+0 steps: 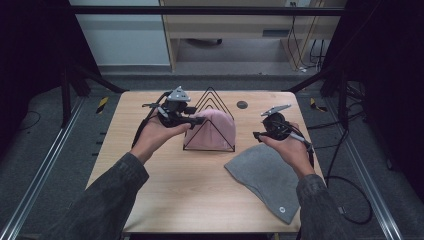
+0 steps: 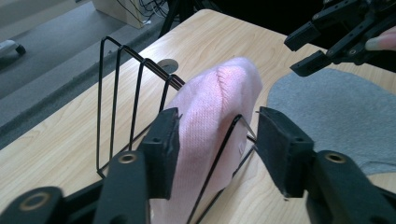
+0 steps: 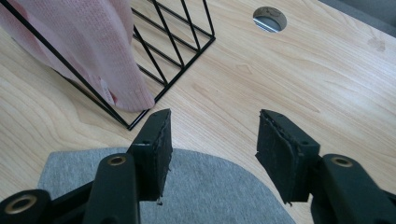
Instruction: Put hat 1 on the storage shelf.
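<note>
Wooden table (image 1: 165, 185): pink hat (image 1: 215, 129) upright in rack (image 1: 210, 100) (crown up).

Pink knit hat (image 2: 215, 107) upright inside black wire rack (image 2: 126, 88), on table.

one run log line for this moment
left tool: open, at pink beanie in wire rack | right tool: open over grey beanie

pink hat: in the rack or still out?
In. The pink hat stands between the triangular wires of the black rack; its lower edge pokes out the rack's side in the right gripper view.
</note>
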A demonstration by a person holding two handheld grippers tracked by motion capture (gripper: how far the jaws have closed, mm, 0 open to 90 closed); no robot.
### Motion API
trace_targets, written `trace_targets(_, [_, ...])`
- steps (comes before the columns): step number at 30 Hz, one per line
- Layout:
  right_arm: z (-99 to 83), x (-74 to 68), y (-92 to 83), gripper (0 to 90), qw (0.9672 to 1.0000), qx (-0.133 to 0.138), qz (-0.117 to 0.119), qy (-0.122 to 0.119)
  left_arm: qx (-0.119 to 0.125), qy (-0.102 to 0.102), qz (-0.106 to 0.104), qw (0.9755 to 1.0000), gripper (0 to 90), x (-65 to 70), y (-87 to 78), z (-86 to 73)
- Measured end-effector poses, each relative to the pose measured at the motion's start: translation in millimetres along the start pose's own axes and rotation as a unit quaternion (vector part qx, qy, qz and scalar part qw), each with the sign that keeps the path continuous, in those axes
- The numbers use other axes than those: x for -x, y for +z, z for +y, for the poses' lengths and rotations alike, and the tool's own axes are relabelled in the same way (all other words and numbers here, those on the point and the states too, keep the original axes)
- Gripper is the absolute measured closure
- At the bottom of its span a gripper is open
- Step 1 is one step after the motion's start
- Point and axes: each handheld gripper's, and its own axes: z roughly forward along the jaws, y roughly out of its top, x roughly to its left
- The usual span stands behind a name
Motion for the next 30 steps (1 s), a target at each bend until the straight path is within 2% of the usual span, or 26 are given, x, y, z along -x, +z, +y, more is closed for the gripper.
trace_targets(3, [-2.3,1.6,-1.3,42.5,1.0000,0.000,-0.003,0.003,0.002,-0.007,0.004,1.0000,39.1,3.6,-8.8,-3.0])
trace_targets(7, [-10.2,7.5,-1.8,36.2,0.9997,-0.003,-0.017,0.017,0.001,-0.016,0.010,0.9998,25.4,9.9,-20.5,-19.0])
trace_targets(10, [-20.7,13.8,-1.2,32.0,0.9991,-0.013,-0.024,0.031,-0.014,-0.014,0.018,0.9996,17.1,15.8,-28.3,-39.5])
trace_targets(12, [-29.4,19.1,-0.3,29.1,0.9985,-0.020,-0.025,0.045,-0.022,-0.015,0.026,0.9993,14.3,19.4,-34.0,-60.7])
trace_targets(14, [-38.6,24.7,0.0,26.0,0.9978,-0.025,-0.023,0.057,-0.029,-0.017,0.026,0.9991,12.7,21.5,-36.9,-74.2])
trace_targets(17, [-52.6,32.9,-0.5,24.7,0.9968,-0.028,-0.020,0.071,-0.043,-0.018,0.033,0.9984,11.7,24.2,-42.7,-102.9])
trace_targets(19, [-59.9,37.4,-1.0,25.9,0.9961,-0.034,-0.024,0.078,-0.047,-0.024,0.035,0.9980,11.4,23.8,-45.0,-116.3])
trace_targets(21, [-69.4,43.7,-1.6,30.9,0.9951,-0.037,-0.027,0.087,-0.055,-0.031,0.039,0.9973,11.3,23.1,-47.3,-131.4])
trace_targets(23, [-77.1,48.7,-1.8,34.6,0.9941,-0.040,-0.034,0.095,-0.066,-0.028,0.053,0.9960,11.3,21.8,-49.6,-145.7])
trace_targets(27, [-88.7,56.6,-2.2,41.7,0.9920,-0.048,-0.040,0.110,-0.062,-0.052,0.074,0.9940,11.5,19.2,-54.8,-173.5])
trace_targets(30, [-97.2,62.9,-0.9,46.9,0.9905,-0.050,-0.038,0.122,-0.087,-0.050,0.089,0.9910,11.7,19.7,-58.6,-191.6])
